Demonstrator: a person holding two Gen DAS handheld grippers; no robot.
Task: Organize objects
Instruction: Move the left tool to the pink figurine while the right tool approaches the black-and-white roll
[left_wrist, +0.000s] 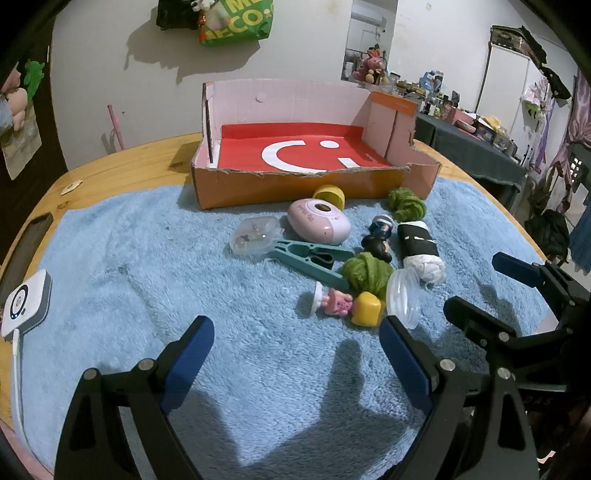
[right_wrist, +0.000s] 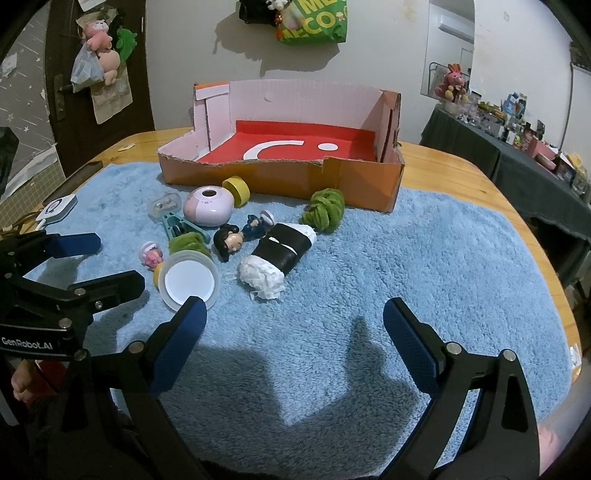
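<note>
An open cardboard box (left_wrist: 295, 184) (right_wrist: 280, 173) with a red floor stands at the far side of a blue towel (left_wrist: 147, 280) (right_wrist: 424, 266). Small things lie in front of it: a pink oval case (left_wrist: 319, 220) (right_wrist: 208, 206), a clear capsule (left_wrist: 255, 236), a teal clip (left_wrist: 314, 260), two green yarn balls (left_wrist: 406, 203) (left_wrist: 365, 273), a doll figure (left_wrist: 380, 236) (right_wrist: 240, 236), a black-and-white roll (left_wrist: 421, 247) (right_wrist: 280, 254), a clear lid (left_wrist: 402, 295) (right_wrist: 190, 282), a pink toy (left_wrist: 334, 301) and yellow caps (left_wrist: 365, 308) (left_wrist: 328, 195). My left gripper (left_wrist: 297, 347) and right gripper (right_wrist: 295, 325) hover open over bare towel, both empty.
A white square device (left_wrist: 26, 302) with a cable lies at the towel's left edge. The wooden table (left_wrist: 129, 162) shows around the towel. A dark cluttered table (right_wrist: 517, 155) stands to the right. Bags and plush toys hang on the wall and door behind.
</note>
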